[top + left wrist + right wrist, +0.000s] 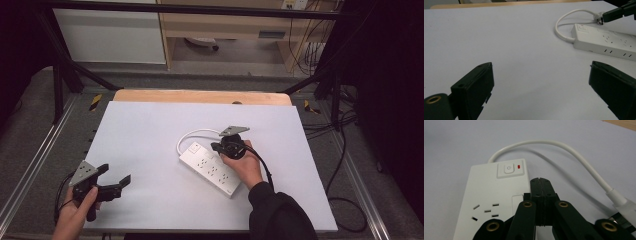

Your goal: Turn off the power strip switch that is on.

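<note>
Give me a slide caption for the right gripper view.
Shut right hand-held gripper poised over a white power strip beside its switch.

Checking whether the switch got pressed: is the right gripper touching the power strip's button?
Apart. In the right gripper view the shut right gripper ends beside and below the button, with bare white casing of the power strip between them.

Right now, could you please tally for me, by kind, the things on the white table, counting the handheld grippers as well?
White power strip, with its cord and plug: 1
Handheld black grippers: 2, the left gripper with its jaws open and the right gripper with its jaws shut over the strip
Total: 3
</note>
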The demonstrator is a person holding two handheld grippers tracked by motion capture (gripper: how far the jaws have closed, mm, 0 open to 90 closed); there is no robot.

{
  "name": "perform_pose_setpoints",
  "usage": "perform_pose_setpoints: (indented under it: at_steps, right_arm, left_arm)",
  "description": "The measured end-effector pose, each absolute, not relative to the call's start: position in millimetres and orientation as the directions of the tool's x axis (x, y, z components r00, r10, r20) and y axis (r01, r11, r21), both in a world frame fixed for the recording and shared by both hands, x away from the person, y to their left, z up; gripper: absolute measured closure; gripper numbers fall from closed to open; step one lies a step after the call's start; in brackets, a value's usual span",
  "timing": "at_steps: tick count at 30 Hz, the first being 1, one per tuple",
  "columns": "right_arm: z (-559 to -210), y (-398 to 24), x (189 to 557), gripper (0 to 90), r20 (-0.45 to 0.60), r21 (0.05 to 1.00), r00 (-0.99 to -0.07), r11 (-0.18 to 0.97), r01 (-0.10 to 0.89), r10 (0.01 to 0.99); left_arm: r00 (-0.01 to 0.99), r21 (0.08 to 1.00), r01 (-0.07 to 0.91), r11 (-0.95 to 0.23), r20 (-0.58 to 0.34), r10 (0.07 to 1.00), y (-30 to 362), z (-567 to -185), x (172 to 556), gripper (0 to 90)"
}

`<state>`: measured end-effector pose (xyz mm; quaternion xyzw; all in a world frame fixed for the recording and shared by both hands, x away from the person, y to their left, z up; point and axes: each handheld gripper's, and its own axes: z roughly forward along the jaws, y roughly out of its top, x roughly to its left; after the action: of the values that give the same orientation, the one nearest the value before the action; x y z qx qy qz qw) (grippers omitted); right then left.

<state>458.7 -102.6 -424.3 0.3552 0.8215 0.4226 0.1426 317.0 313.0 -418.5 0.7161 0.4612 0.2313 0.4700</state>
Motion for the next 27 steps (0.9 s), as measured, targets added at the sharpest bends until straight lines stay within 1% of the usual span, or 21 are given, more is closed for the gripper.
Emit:
perform_pose_setpoints:
  at_steps: [27]
  right_arm:
    - [-430.7,-103.1,449.7,90.0,0.067,0.790,-0.717,0.402,0.463,0.694]
  left_arm:
    - [0.471,0.887,0.442,-0.134,-0.102,0.876,313.0,-418.5,316.9,5.9]
